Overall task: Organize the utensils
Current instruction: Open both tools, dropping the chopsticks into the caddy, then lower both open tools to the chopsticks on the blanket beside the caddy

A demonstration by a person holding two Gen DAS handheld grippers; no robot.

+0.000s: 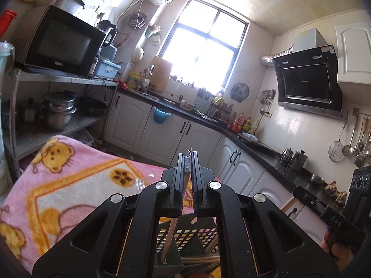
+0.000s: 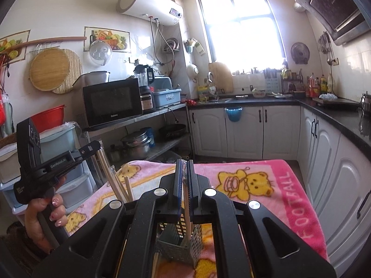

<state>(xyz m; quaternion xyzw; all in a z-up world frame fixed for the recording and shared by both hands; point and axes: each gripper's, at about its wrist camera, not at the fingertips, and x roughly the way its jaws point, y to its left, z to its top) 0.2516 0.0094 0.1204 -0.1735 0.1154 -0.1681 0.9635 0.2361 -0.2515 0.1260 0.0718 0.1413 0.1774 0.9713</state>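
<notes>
The left tongs [image 1: 188, 162] were closed to a narrow slit at the centre of the left wrist view, clamped on a pale chopstick [image 1: 168, 236] whose shaft ran down from between the pads into a slotted holder [image 1: 185, 236] at the bottom of the frame. The right tongs [image 2: 184, 169] were likewise nearly together at the centre of the right wrist view, pinching another chopstick [image 2: 187, 217] that stood almost upright, its lower end inside the grey holder [image 2: 183, 247] at lower centre. The holder rested on a pink blanket [image 2: 266, 169] with yellow bears that covered the desk. Only the right wrist view showed the left gripper from outside, at the left edge of the frame, held by a hand [image 2: 44, 210] with painted nails; beside its fingers several chopsticks [image 2: 111, 180] rose at a slant, and how many it held could not be told. Only the left wrist view showed the right gripper's body [image 1: 334, 217] at the lower right, with a strip of wood next to it, and the ladles [image 1: 354, 143] hanging on the tiled wall at the right edge. The right view alone showed the word FOOTBALL on the blanket's pink border, at the right of the frame.
</notes>
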